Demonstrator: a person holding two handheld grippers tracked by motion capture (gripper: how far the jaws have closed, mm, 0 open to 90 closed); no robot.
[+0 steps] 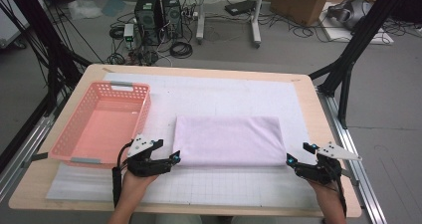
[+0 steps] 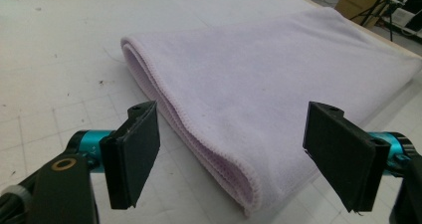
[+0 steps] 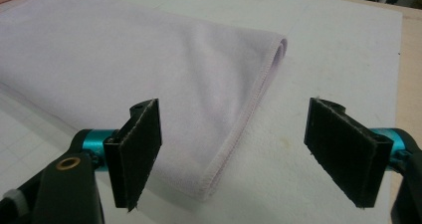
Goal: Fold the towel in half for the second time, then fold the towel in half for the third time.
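A pale lilac towel (image 1: 229,139) lies folded flat on the white gridded mat (image 1: 219,97), its long side running left to right. My left gripper (image 1: 169,152) sits at the towel's near left corner, jaws wide apart. In the left gripper view the towel's folded corner (image 2: 239,184) rests on the mat between the pads (image 2: 134,152) without touching them. My right gripper (image 1: 297,153) is at the near right corner, also open. In the right gripper view the towel's hemmed corner (image 3: 209,181) lies between its pads (image 3: 137,152), untouched.
A pink plastic basket (image 1: 127,124) stands on the left part of the table, close to my left hand. The wooden table edge (image 1: 326,129) runs just right of my right gripper. Cables, computer towers and a cardboard box sit on the floor beyond.
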